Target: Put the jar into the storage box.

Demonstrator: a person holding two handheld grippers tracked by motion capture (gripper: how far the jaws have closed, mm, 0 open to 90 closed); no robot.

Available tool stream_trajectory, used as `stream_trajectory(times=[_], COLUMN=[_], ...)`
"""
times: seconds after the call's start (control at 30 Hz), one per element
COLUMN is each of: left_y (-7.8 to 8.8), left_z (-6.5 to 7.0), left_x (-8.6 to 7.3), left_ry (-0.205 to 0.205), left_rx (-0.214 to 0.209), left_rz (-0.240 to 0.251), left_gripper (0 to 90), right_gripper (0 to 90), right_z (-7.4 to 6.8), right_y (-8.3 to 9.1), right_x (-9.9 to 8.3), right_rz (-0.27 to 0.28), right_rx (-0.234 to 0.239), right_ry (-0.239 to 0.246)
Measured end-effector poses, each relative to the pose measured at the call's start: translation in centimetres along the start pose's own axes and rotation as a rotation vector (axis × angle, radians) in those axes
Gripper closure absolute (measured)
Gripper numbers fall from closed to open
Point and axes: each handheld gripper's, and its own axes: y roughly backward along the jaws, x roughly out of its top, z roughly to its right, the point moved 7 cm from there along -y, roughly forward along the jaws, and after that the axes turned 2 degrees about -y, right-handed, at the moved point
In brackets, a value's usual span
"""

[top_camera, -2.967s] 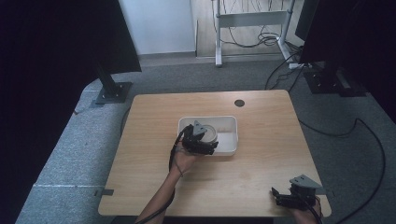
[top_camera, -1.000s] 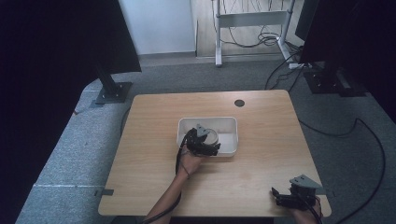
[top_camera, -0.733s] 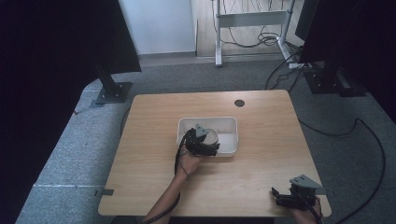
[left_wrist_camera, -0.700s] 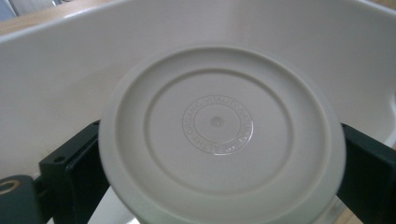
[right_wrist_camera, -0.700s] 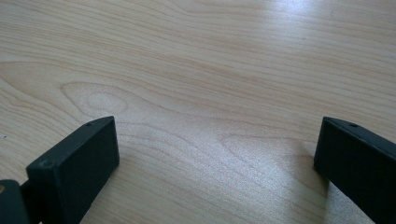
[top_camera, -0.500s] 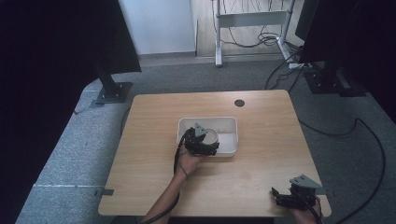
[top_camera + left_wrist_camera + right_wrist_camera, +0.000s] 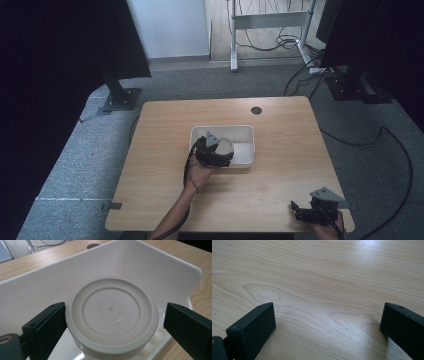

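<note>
Straddling a round cream lid [image 7: 111, 315] inside a white tray [image 7: 245, 134] at the middle of the wooden table [image 7: 280, 180], the left gripper [image 7: 216, 156] stands with its jaws wide apart, one touching or just beside the lid's rim, the other clear of it with a visible gap. The lid seems to cap a squat container sitting in the tray's near corner, close to the tray wall; whether it is screwed on cannot be told. Nothing is gripped yet. The right gripper [image 7: 311, 211] rests near the table's front right corner, its jaws likewise spread over bare wood, holding nothing. To take the lid cleanly, the person would likely do best to centre the jaws so both pads meet the rim together, close on the side wall below the top lip rather than its edge, and lift straight, keeping clear of the tray wall behind.
</note>
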Motion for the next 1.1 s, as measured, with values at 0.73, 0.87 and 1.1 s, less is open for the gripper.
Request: stream_trajectory(times=[0.73, 0.87, 1.1], left_y=[2.4, 3.0, 4.0], left_z=[0.5, 0.7, 0.7], left_x=[0.1, 0.0, -0.3], left_ry=[-0.015, -0.017, -0.024], left_rx=[-0.032, -0.05, -0.059], left_rz=[0.025, 0.037, 0.043], left_gripper=[5.1, 5.1, 5.2], right_gripper=[0.0, 0.0, 0.0], right_z=[0.0, 0.0, 0.0], right_y=[0.0, 0.0, 0.0], right_x=[0.0, 0.0, 0.0], right_rz=[0.0, 0.0, 0.0], right_rx=[-0.001, -0.001, -0.001], right_ry=[0.0, 0.0, -0.001])
